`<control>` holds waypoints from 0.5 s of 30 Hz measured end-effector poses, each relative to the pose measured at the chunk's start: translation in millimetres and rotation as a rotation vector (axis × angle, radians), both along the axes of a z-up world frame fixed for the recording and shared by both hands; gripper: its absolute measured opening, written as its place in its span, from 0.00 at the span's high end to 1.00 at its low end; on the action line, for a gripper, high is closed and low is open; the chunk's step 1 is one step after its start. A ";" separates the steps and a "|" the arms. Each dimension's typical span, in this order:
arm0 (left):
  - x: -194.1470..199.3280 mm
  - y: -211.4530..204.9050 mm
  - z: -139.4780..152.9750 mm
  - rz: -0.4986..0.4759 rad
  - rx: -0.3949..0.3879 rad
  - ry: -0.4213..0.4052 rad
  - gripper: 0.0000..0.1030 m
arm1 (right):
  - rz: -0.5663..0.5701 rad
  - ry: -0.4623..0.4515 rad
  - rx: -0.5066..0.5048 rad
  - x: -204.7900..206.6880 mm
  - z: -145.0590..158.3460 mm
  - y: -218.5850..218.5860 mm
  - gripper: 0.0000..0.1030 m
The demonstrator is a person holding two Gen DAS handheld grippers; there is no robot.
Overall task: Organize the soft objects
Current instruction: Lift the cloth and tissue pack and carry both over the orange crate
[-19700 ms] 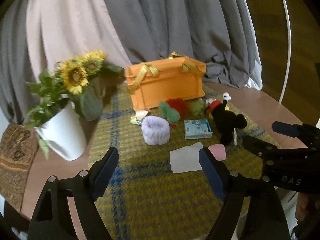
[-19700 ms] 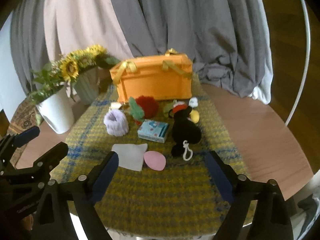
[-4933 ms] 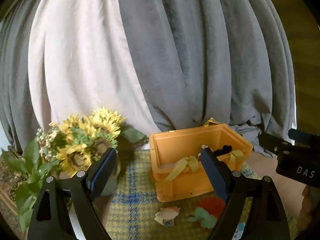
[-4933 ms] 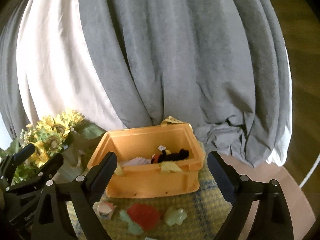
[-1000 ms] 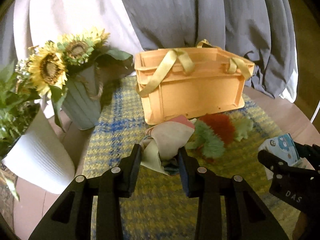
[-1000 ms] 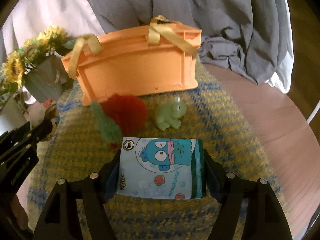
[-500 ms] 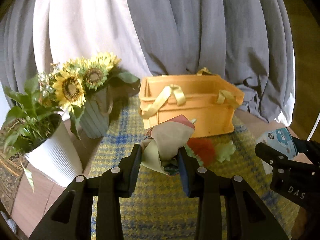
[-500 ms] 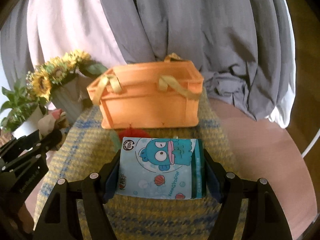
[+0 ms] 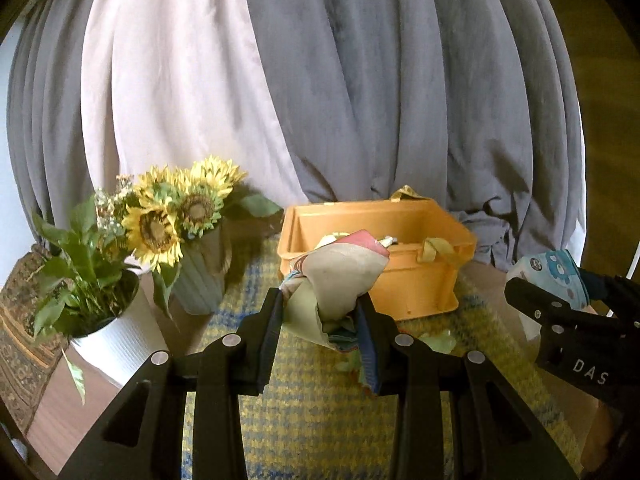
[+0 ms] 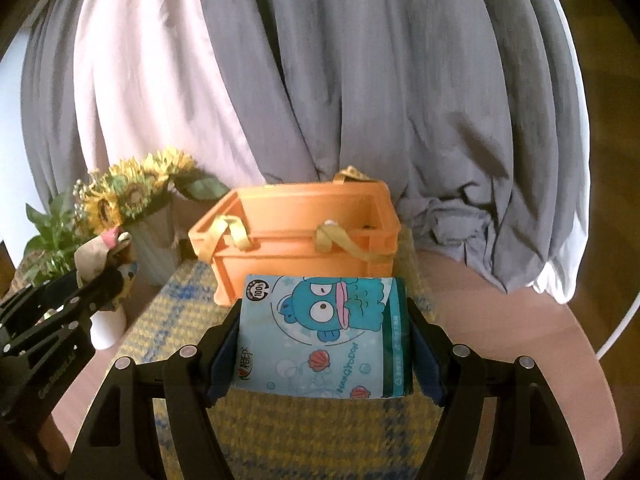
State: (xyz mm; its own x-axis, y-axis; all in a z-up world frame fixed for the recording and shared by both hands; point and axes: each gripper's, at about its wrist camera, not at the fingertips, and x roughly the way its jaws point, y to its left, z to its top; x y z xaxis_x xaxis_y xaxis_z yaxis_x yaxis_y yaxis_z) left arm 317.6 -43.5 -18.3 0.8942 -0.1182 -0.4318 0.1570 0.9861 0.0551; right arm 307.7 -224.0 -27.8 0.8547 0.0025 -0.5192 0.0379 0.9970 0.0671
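While both tongs are raised above the desk (image 10: 500, 312), the scene is logged largest first. Backdrop: grey and pale curtain (image 9: 360, 100). A yellow-blue woven mat (image 9: 312, 412) is spread on the desk, w/ an orange crate (image 9: 416, 280) at its far side, top open, ribbon handles draped over the near rim; something pale is glimpsed inside, not identifiable. Sunflowers (image 9: 176, 212) in a ribbed vase and a white plant pot (image 9: 116, 344) are seen left of the crate.

Right tongs (image 10: 324, 340): clamped on a blue cartoon-print tissue pack (image 10: 324, 332), held flat, pads on its two short ends, in front of the crate and lower than its rim in view. Judged light, squashy, w/ slick film wrap; slipping is likely if the grip is eased. Hold across the ends looks adequate, approx centred.

Left tongs (image 9: 320, 324): clamped on a bunched multi-colour cloth (image 9: 340, 276), pinched at its lower part, upper folds bulging free over the pads. Judged v. light, limp, no stiffness; loose corners could snag on the crate rim or ribbon. Best taken at the thick bunched middle, as now.

Small green soft item (image 9: 440, 344) is partly visible on the mat below the crate, not yet stowed.
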 end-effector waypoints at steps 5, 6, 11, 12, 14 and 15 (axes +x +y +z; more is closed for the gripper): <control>6.2 -2.9 8.5 -0.006 0.000 -0.033 0.66 | 0.001 -0.035 0.007 6.0 8.8 -3.0 0.29; 7.3 -3.4 9.6 -0.009 -0.003 -0.038 0.66 | 0.001 -0.040 0.009 7.7 10.5 -3.3 0.29; 19.2 -7.0 15.3 -0.024 -0.010 -0.065 0.66 | 0.003 -0.070 0.010 17.0 16.7 -6.5 0.29; 21.8 -8.0 15.9 -0.028 -0.010 -0.068 0.66 | 0.003 -0.077 0.009 20.0 18.1 -7.4 0.29; 29.0 -10.1 17.8 -0.034 -0.010 -0.072 0.66 | -0.001 -0.087 0.010 26.8 20.6 -9.2 0.29; 31.5 -11.0 18.8 -0.037 -0.010 -0.074 0.66 | -0.002 -0.088 0.011 29.5 21.6 -9.8 0.29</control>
